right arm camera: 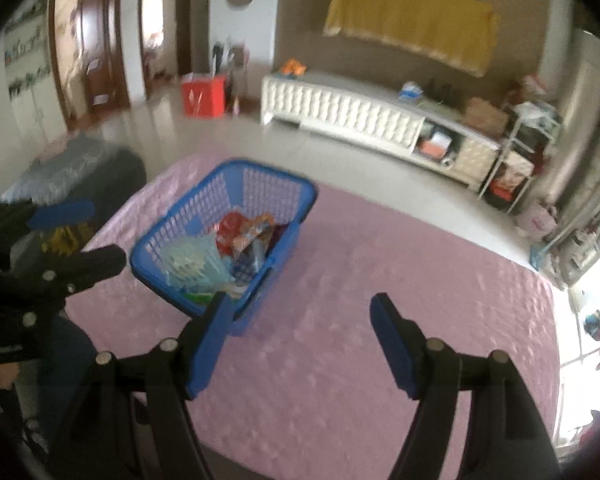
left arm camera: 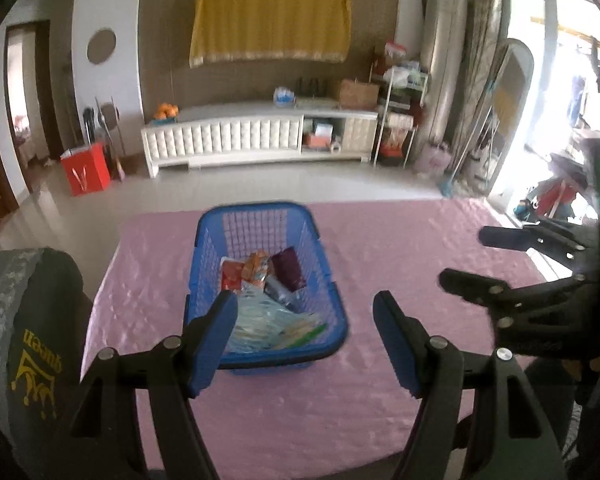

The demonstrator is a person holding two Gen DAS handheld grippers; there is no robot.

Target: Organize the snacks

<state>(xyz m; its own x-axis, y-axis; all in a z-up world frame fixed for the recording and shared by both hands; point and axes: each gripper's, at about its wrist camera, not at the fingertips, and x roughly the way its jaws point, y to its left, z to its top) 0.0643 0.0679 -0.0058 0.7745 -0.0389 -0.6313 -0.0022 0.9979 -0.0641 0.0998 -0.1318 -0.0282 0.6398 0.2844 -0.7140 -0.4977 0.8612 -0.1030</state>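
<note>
Worktop (left arm camera: 380,248): being covered by pink cloth, otherwise bare.
Snacks (left arm camera: 268,280): all being held inside blue basket (left arm camera: 204,240).
Left gripper (left arm camera: 305,344): jaws standing open, empty.
Right gripper (right arm camera: 300,344): likewise.
Progress: judged nearly finished.

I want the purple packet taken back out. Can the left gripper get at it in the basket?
Probably yes: the purple packet lies uncovered on top in the open blue basket, and the left gripper hangs above it, jaws open and empty.
</note>
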